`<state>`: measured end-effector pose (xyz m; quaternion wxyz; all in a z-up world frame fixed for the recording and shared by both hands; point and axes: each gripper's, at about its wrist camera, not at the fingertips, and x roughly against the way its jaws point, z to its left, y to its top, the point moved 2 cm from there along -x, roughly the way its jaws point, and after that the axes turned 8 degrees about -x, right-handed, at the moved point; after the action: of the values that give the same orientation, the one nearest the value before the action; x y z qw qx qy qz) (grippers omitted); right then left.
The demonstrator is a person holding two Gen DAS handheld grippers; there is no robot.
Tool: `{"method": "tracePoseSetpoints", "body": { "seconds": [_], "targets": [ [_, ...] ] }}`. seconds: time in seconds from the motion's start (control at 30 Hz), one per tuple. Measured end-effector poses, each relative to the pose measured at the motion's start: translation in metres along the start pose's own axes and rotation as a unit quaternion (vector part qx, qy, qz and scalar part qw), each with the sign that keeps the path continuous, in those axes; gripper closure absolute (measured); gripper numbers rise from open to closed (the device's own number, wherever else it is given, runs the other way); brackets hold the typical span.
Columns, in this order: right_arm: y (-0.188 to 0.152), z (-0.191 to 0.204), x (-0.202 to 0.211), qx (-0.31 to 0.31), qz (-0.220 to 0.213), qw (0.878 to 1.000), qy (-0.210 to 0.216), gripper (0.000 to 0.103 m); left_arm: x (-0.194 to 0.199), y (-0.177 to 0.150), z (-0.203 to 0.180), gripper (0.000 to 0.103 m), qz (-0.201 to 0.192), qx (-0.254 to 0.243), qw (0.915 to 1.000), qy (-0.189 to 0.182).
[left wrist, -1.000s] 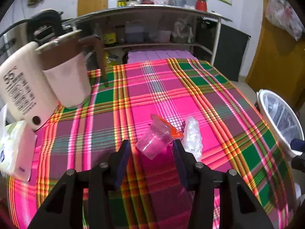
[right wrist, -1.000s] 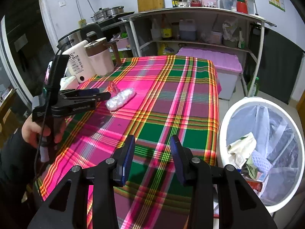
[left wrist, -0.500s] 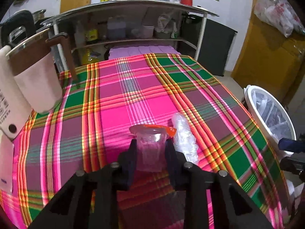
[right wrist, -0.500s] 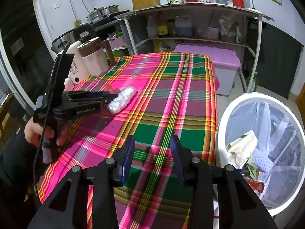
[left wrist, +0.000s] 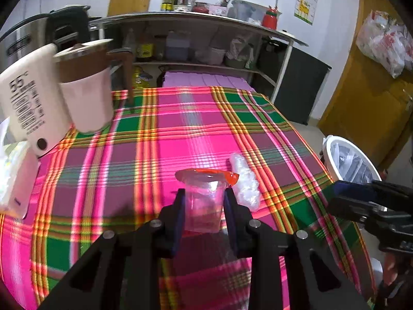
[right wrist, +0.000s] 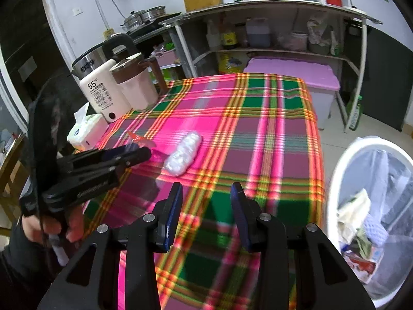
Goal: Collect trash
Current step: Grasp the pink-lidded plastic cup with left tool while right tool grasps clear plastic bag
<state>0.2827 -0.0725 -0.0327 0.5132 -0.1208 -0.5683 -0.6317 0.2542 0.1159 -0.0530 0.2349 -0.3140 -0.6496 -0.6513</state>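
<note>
My left gripper (left wrist: 204, 206) is shut on a clear plastic cup (left wrist: 205, 204) with an orange peeled lid, held upright just above the plaid tablecloth (left wrist: 155, 155). Right beside the cup lies a crumpled clear plastic wrapper (left wrist: 245, 180). From the right wrist view the wrapper (right wrist: 184, 153) rests mid-table, and the left gripper (right wrist: 144, 152) comes in from the left with the orange lid showing at its tips. My right gripper (right wrist: 205, 206) hangs open and empty over the table's near edge. A white bin (right wrist: 371, 206) lined with a bag holds trash at the right.
A white kettle base (right wrist: 103, 95), a pink jug with a brown lid (right wrist: 136, 87) and a tissue pack (right wrist: 85, 131) stand at the table's left. A steel shelf unit (right wrist: 284, 13) and a purple-lidded box (right wrist: 296, 77) are behind the table. The bin (left wrist: 348, 160) stands off the table's right side.
The left gripper has closed on the tilted cup, stood it upright and lifted it slightly. The right gripper has drifted sideways over the table, still open.
</note>
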Motion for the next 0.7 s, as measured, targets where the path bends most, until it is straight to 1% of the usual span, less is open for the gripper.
{"method": "tracePoseSetpoints", "body": {
  "seconds": [0.13,0.43,0.63,0.7],
  "targets": [
    [0.007,0.012,-0.018,0.006,0.011,1.000,0.003,0.064,0.011,-0.006,0.012,0.073,-0.009,0.016,0.9998,0.008],
    [0.021,0.030,-0.060,-0.001,0.031,1.000,0.004,0.064,0.028,-0.014,0.027,0.073,-0.023,0.029,0.9992,0.017],
    [0.030,0.035,-0.084,-0.010,0.039,0.999,-0.005,0.064,0.029,-0.017,0.034,0.073,-0.027,0.037,0.9988,0.017],
    [0.031,0.035,-0.092,-0.011,0.048,0.999,-0.016,0.064,0.029,-0.018,0.035,0.073,-0.028,0.039,0.9987,0.017]
  ]
}}
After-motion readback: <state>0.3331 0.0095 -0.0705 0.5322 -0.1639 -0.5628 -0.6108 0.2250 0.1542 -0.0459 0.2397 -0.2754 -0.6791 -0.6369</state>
